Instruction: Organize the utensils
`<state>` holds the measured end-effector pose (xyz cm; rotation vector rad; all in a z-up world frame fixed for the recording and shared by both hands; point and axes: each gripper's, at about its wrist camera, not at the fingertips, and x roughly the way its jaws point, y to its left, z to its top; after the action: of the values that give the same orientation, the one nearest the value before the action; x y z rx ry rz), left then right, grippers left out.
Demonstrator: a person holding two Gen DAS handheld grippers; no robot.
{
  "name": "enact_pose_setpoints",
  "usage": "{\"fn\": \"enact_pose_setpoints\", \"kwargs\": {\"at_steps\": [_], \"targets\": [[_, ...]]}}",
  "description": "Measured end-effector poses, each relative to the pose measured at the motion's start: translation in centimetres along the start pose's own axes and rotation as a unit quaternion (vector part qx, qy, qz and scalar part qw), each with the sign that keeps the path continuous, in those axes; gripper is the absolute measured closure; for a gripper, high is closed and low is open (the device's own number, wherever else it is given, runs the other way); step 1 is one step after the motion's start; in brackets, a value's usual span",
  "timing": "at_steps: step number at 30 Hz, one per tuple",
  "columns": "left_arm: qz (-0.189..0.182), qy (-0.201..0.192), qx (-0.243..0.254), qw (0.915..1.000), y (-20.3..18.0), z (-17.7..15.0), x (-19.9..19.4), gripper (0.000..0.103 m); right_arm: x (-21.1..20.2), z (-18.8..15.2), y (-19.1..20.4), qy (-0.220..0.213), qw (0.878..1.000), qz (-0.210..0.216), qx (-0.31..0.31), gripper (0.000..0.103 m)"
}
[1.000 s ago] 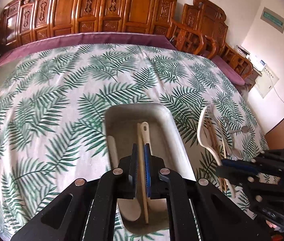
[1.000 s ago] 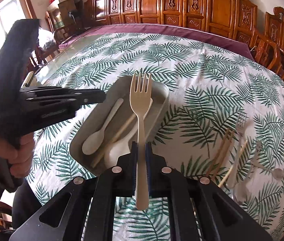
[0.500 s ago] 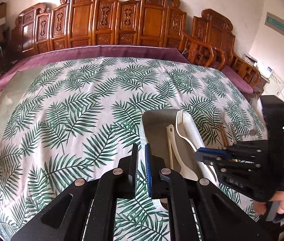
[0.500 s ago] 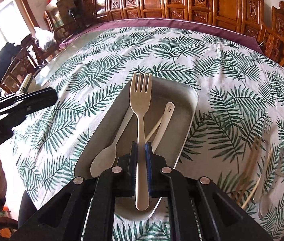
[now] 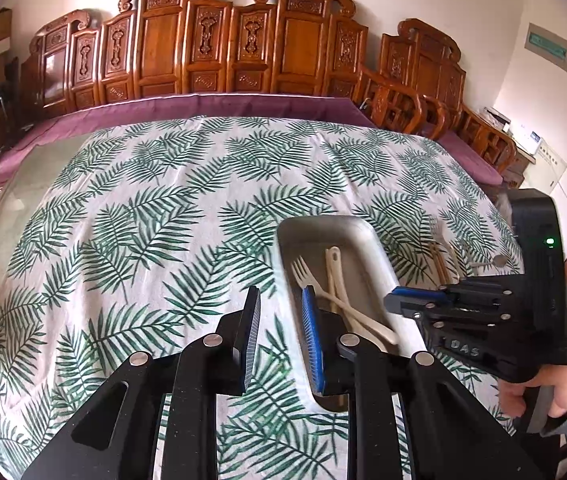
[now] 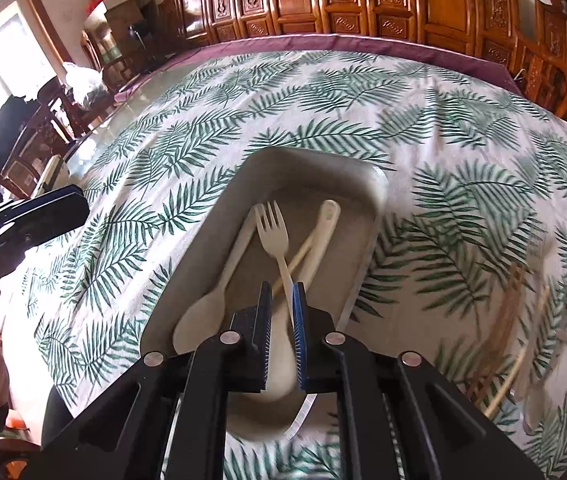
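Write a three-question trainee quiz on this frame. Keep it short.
1. True or false: the fork lies in the tray.
2. The tablecloth shows: A stripes, B green leaves, C plain white.
3. In the right wrist view, on which side of the tray do the loose utensils lie?
Key: 1 true; 2 B; 3 the right, on the cloth.

We see a cream fork (image 6: 273, 236), two cream spoons (image 6: 219, 292) and a chopstick (image 6: 301, 254) lying crossed in the grey tray (image 6: 375, 184), more utensils (image 6: 515, 312) loose on the worktop beside it.
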<state>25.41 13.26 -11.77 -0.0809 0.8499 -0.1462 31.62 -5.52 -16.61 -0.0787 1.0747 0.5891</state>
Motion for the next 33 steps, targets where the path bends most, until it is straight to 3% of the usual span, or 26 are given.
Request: {"fn": "enact_pose_setpoints", "kwargs": {"at_steps": [7, 13, 16, 20, 23, 33], "targets": [[-0.013, 0.001, 0.022, 0.9997, -3.3, 0.0, 0.1, 0.076, -4.5, -4.5, -5.0, -0.006, 0.999, -0.036, 0.016, 0.091], [-0.035, 0.011, 0.039, 0.9986, -6.9, -0.1, 1.1, 0.065, -6.6, -8.1, -9.6, 0.006, 0.997, -0.078, 0.028, 0.091], [-0.044, 0.019, 0.047, 0.9977, -8.8, -0.4, 1.8, 0.065, -7.2, -9.0, -11.9, 0.003, 0.994, -0.098, 0.038, 0.091], [-0.054, 0.031, 0.061, 0.9962, -11.3, -0.6, 2.7, 0.064, -7.6, -9.6, -15.3, 0.002, 0.992, -0.110, 0.060, 0.089], [-0.061, 0.037, 0.071, 0.9950, -12.8, -0.6, 3.4, 0.059, -7.5, -9.6, -17.7, 0.002, 0.990, -0.119, 0.071, 0.076], [-0.072, 0.056, 0.088, 0.9919, -16.2, -0.5, 5.7, 0.059, -5.6, -7.3, -25.3, 0.033, 0.989, -0.134, 0.045, 0.073]]}}
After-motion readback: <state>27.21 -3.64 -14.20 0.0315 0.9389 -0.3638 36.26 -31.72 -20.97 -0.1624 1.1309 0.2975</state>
